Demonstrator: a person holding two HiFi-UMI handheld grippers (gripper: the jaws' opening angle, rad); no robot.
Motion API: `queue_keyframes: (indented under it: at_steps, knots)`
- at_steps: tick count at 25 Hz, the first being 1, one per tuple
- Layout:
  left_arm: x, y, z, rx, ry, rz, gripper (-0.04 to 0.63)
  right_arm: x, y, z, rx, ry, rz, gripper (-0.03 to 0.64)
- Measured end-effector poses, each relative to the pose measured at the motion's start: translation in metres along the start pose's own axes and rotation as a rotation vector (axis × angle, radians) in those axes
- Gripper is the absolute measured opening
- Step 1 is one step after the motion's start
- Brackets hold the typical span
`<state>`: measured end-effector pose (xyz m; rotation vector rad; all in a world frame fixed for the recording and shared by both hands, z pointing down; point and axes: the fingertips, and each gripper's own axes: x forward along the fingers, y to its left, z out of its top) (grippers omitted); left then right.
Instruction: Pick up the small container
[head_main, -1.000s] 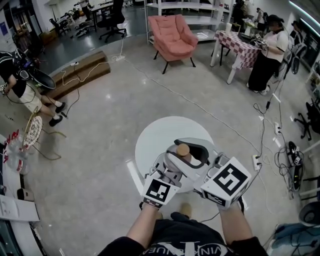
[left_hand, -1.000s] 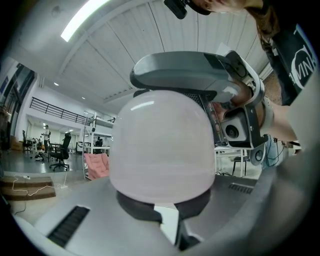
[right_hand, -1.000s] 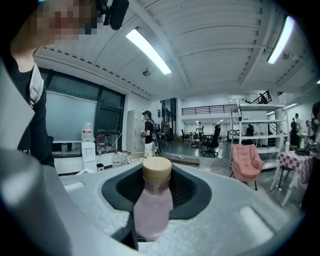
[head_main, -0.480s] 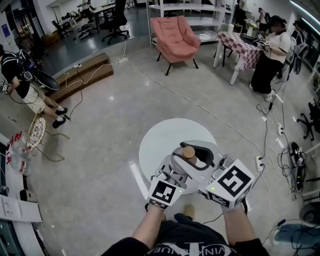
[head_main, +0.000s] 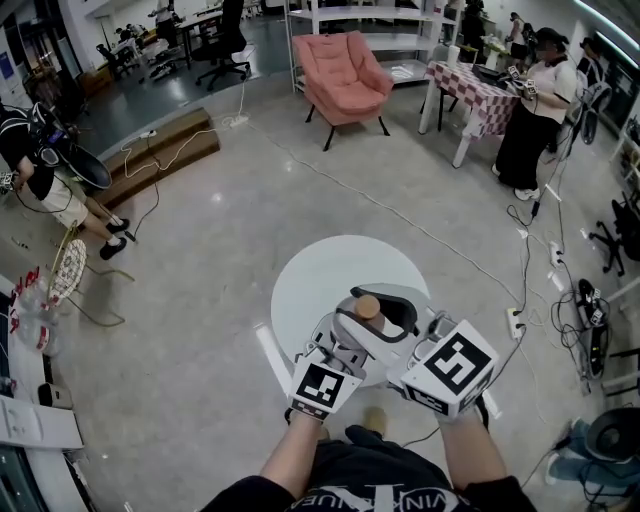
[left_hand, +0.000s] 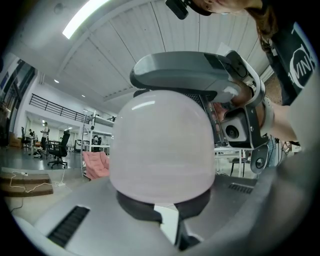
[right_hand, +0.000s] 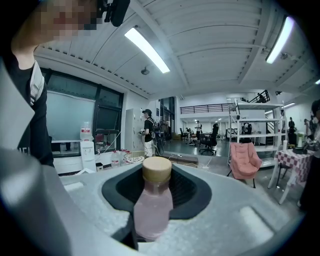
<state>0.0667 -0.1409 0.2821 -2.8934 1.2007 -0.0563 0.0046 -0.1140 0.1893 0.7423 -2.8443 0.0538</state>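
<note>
Grey concrete floor (head_main: 200, 250) surrounds a round white table (head_main: 320, 270). Over its 5 o'clock edge the right gripper (head_main: 390, 316), jaws fairly wide, clamps the small container (right_hand: 153, 205). This pink container stands roughly upright, tan cap (right_hand: 157, 169) towards 12. At its 7 o'clock, the left gripper (head_main: 342, 335) is fully closed, gripping nothing.

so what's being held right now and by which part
The right gripper grips the bottle by its body, below the cap. The left gripper is shut and holds nothing.
</note>
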Motion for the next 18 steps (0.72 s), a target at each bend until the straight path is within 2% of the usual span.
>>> queue_keyframes:
  at_steps: [18]
  knots:
    - [-0.013, -0.011, 0.000, -0.006, -0.011, 0.027, 0.020, -0.007, 0.018, -0.002, -0.019, 0.008, 0.026, 0.127]
